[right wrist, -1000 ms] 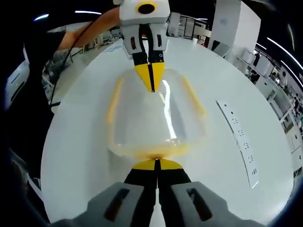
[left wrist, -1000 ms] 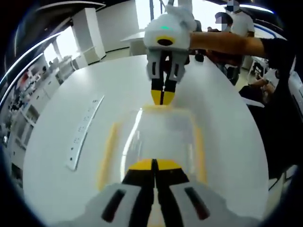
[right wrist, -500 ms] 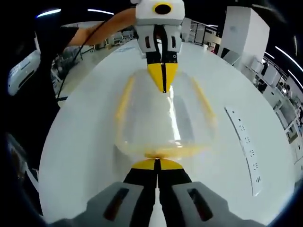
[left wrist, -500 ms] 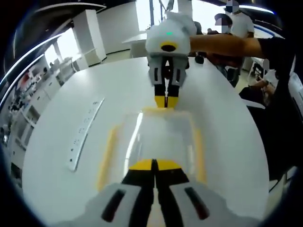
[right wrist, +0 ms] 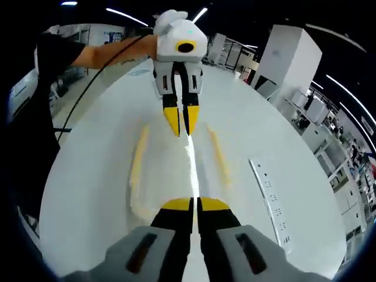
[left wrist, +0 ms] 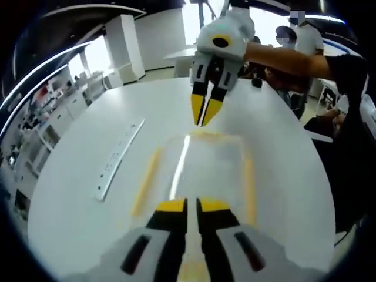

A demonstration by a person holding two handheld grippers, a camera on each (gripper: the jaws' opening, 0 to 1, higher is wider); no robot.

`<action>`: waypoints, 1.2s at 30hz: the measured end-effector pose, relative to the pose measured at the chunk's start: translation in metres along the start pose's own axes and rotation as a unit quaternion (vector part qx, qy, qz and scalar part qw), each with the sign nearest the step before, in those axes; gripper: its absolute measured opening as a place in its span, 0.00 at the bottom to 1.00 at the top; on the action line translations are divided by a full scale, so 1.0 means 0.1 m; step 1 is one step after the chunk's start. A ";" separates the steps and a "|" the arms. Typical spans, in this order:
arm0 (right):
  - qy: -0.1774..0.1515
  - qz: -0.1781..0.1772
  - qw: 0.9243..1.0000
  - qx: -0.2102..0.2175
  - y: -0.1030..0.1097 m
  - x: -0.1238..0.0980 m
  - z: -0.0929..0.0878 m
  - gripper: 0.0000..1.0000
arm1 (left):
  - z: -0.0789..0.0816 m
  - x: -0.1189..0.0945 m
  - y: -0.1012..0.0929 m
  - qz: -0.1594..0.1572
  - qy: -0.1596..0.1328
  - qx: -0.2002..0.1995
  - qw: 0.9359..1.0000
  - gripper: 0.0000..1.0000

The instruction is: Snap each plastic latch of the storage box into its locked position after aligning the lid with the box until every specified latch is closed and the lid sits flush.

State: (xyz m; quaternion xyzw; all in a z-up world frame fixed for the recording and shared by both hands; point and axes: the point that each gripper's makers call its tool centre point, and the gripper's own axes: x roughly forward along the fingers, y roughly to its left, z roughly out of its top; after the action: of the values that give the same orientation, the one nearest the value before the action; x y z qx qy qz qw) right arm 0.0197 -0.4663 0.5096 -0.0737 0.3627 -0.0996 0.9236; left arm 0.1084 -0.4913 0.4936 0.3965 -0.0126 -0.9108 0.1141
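No words, numbers or signs are showing clearly enough to read. The long white power strip (left wrist: 119, 160) is lying on the white table (left wrist: 70, 205), and its small marks are looking too blurry to make out. The clear storage box (right wrist: 176, 170) with yellow latches is showing no label.
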 end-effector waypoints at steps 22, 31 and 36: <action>0.039 0.066 0.997 -0.011 0.22 0.87 0.41 0.00 | -0.78 -0.40 0.14 0.030 0.045 -0.058 0.997 0.00; 0.029 0.081 0.996 0.002 0.26 0.87 0.38 0.00 | -0.82 -0.31 0.10 0.018 0.042 -0.056 0.997 0.00; 0.021 0.087 0.996 0.023 0.28 0.87 0.37 0.00 | -0.85 -0.28 0.06 0.014 0.043 -0.055 0.997 0.00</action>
State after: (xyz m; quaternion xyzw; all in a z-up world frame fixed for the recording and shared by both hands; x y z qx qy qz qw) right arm 0.1113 -0.4574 0.4737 -0.0188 0.3844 -0.0290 0.9225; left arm 0.1895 -0.4858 0.4563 0.4280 0.0367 -0.8906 0.1491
